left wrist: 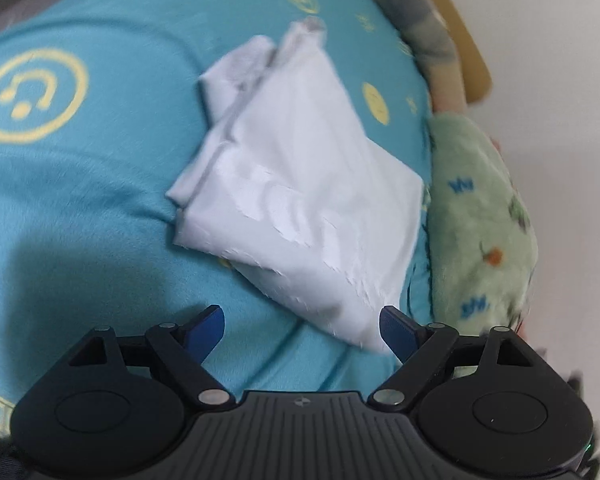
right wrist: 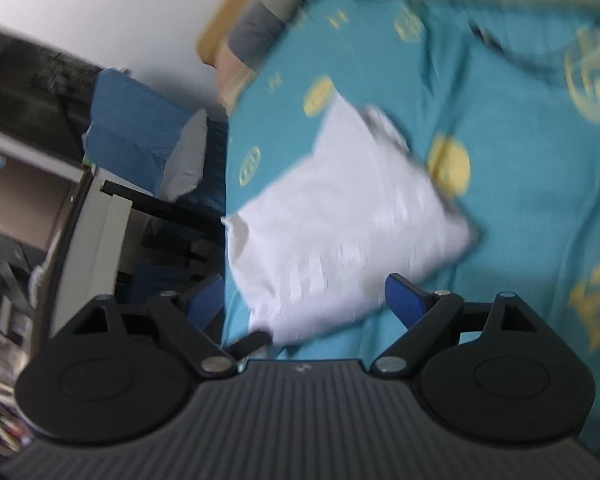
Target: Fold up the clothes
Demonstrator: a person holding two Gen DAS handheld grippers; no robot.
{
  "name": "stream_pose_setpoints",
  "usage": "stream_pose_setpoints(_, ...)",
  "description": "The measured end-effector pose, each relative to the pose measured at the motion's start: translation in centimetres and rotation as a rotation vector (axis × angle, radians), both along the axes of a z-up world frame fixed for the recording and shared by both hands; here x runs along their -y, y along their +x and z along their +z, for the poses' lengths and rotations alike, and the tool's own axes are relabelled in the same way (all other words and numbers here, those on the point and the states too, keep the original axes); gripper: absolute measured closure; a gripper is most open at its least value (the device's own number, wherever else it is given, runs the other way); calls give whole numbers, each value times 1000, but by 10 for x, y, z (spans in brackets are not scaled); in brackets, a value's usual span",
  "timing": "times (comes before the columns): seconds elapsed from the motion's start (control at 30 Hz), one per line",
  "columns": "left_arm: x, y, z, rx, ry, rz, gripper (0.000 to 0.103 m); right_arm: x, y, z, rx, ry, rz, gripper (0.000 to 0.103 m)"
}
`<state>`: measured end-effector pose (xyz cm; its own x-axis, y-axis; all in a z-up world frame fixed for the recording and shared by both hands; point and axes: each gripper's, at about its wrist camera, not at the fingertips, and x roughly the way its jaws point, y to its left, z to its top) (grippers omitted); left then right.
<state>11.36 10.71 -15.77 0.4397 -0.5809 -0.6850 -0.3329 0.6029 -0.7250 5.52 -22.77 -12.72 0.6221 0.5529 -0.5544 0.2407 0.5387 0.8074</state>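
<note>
Here the work surface is a bed covered by a teal plush blanket with yellow round emblems [left wrist: 79, 184], backed by a plain white wall [left wrist: 560, 60]; a strip of tan wooden headboard [left wrist: 466, 40] shows at the far edge. In the right wrist view the bed edge drops off to a cluttered room side: a blue cushion or chair back [right wrist: 127, 120], a white desk or shelf unit [right wrist: 95, 220], dark blurred stuff beyond, too smeared to name.

The folded white cloth garment [left wrist: 300, 188] lies flat on the blanket, roughly rectangular, one bunched end pointing away toward the headboard. Both views are motion-blurred.

The left gripper [left wrist: 302, 330] hovers low just short of the garment's near corner, blue-padded fingers [left wrist: 205, 330] spread wide, nothing between them; the right-side pad sits just beside the cloth's corner, contact unclear. The right gripper [right wrist: 304, 300] also has fingers splayed apart and empty, the garment's near edge lying in front of and between the pads, below them.

A pale green fleece pillow with small blue and orange prints [left wrist: 484, 220] sits just beside the garment by the wall. A striped grey-and-peach bolster or rolled blanket [left wrist: 420, 28] lies along the headboard. A dark cord [right wrist: 512, 48] crosses the blanket past the garment.
</note>
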Motion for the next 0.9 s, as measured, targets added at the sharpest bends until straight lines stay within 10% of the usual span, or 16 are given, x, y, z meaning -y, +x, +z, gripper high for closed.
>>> stream_pose_setpoints(0.13, -23, 4, -19, -35, -53, 203, 31, -8, 4, -38, -120, 224, 0, 13)
stream_pose_setpoints(0.37, -36, 6, -22, -6, -68, 292, 82, 0, 12, -57, -135, 190, -188, 13)
stream_pose_setpoints(0.43, -35, 7, -16, 32, -69, 292, 84, 7, 17, -65, -148, 172, -240, 14)
stream_pose_setpoints(0.6, -30, 12, -2, 83, -41, 260, 87, 15, 26, -73, -161, 140, -283, 70)
stream_pose_setpoints(0.9, -20, 8, 49, 138, -97, 219, 87, 34, 4, -14, 4, 50, -286, 84)
